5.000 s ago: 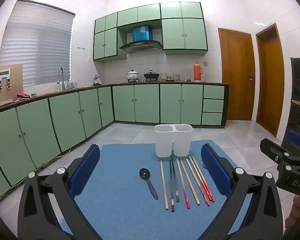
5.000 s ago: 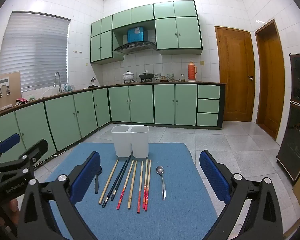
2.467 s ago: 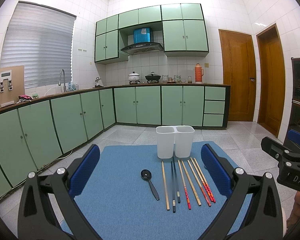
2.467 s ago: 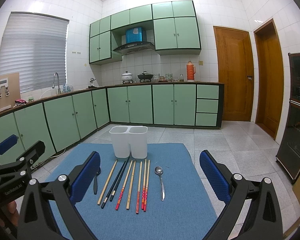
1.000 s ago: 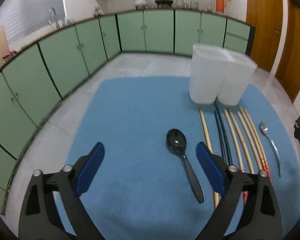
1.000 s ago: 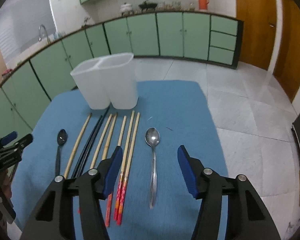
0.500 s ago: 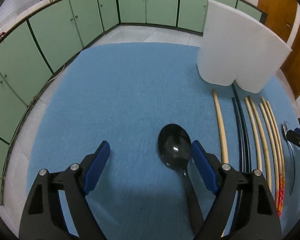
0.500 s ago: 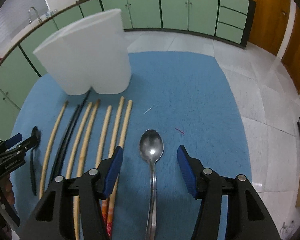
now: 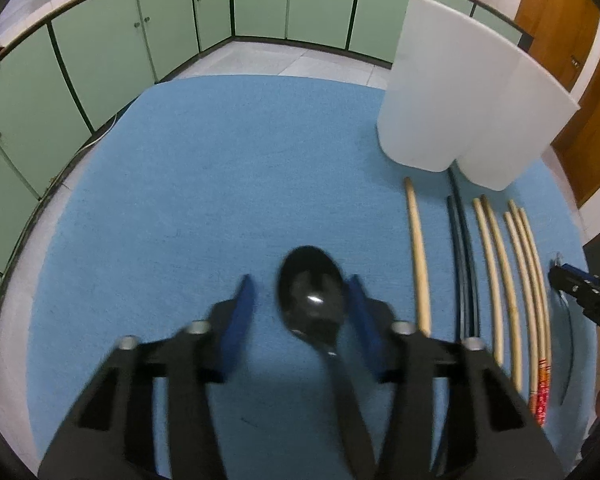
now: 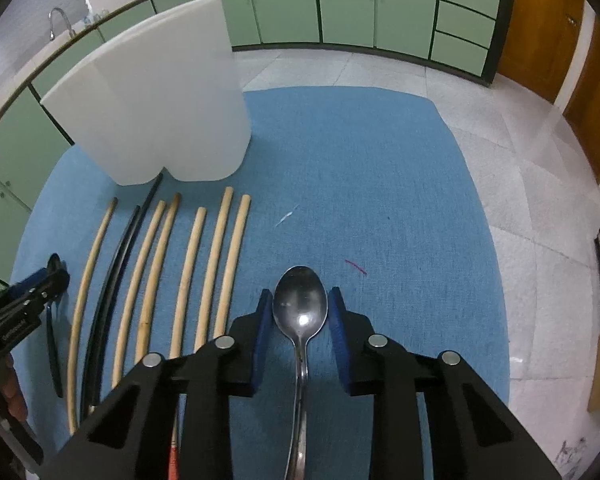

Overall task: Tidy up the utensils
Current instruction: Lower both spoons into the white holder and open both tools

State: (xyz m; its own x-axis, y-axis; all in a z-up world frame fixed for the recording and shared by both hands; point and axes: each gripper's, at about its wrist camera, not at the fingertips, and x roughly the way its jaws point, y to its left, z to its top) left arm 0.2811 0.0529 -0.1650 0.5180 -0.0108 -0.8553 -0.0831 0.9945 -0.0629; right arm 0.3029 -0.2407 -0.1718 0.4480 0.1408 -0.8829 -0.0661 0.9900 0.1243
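A black spoon (image 9: 311,295) lies on the blue mat (image 9: 204,184). My left gripper (image 9: 302,300) is partly closed around its bowl, the right pad close to it, the left pad apart; the view is blurred. A silver spoon (image 10: 300,308) lies on the mat (image 10: 360,184). My right gripper (image 10: 300,316) straddles its bowl with both pads close beside it. A white two-compartment holder (image 9: 460,108) stands at the mat's far side, also in the right wrist view (image 10: 156,108). Several chopsticks (image 9: 496,276) lie in a row between the spoons (image 10: 188,272).
Green cabinets (image 9: 100,40) run along the far wall above a tiled floor (image 10: 520,160). Wooden doors (image 10: 540,12) stand at the right. The left gripper shows at the right wrist view's left edge (image 10: 24,304), the right gripper at the left wrist view's right edge (image 9: 580,292).
Both grippers have dropped lower onto their spoons and their jaws have narrowed. The left jaws closed a lot; the right jaws now sit tight beside the silver spoon's bowl.
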